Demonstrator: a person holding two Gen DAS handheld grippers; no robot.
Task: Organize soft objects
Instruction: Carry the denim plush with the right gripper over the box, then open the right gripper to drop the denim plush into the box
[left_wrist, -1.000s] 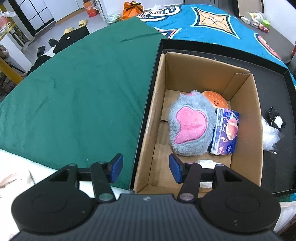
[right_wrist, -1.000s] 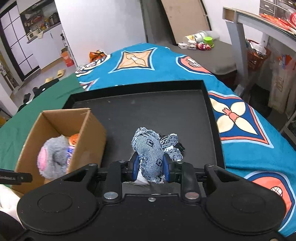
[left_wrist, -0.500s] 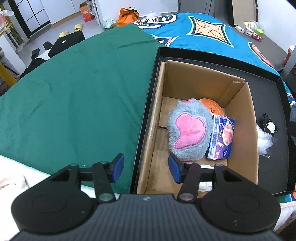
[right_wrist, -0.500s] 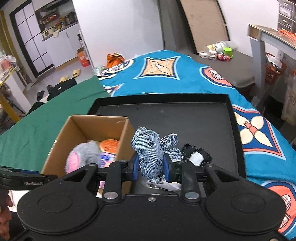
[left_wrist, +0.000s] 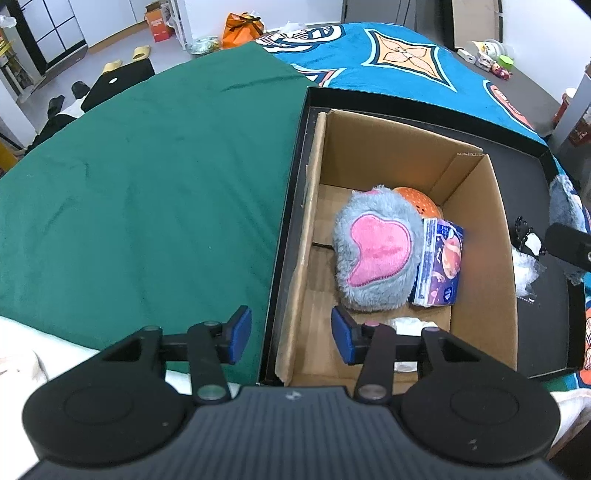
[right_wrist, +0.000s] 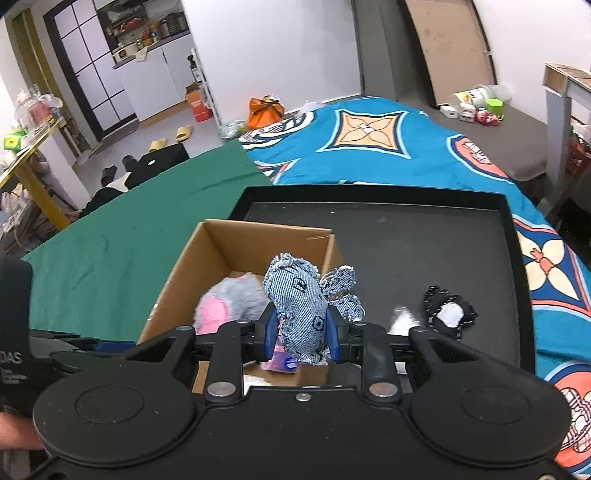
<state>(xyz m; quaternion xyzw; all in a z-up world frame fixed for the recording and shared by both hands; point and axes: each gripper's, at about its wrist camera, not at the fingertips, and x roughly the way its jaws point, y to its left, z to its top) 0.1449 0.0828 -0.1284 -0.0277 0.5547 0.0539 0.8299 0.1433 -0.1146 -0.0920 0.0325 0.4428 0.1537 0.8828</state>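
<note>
Big black tray (right_wrist: 443, 236) sits on the bed with a cardboard box (left_wrist: 476, 236) in its left part. Inside the box: a fuzzy grey plush (left_wrist: 373, 254), a tissue pack (left_wrist: 439, 269) right against it. The right gripper (right_wrist: 302, 334) is clamped on a small denim toy (right_wrist: 301, 302), up over the box's near edge. The left gripper (left_wrist: 291, 334) is closing with nothing gripped, straddling the box's left wall.

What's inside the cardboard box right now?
The cardboard box holds a grey plush with a pink patch, an orange plush mostly hidden behind it, a tissue pack and something white partly behind the left tool.
</note>
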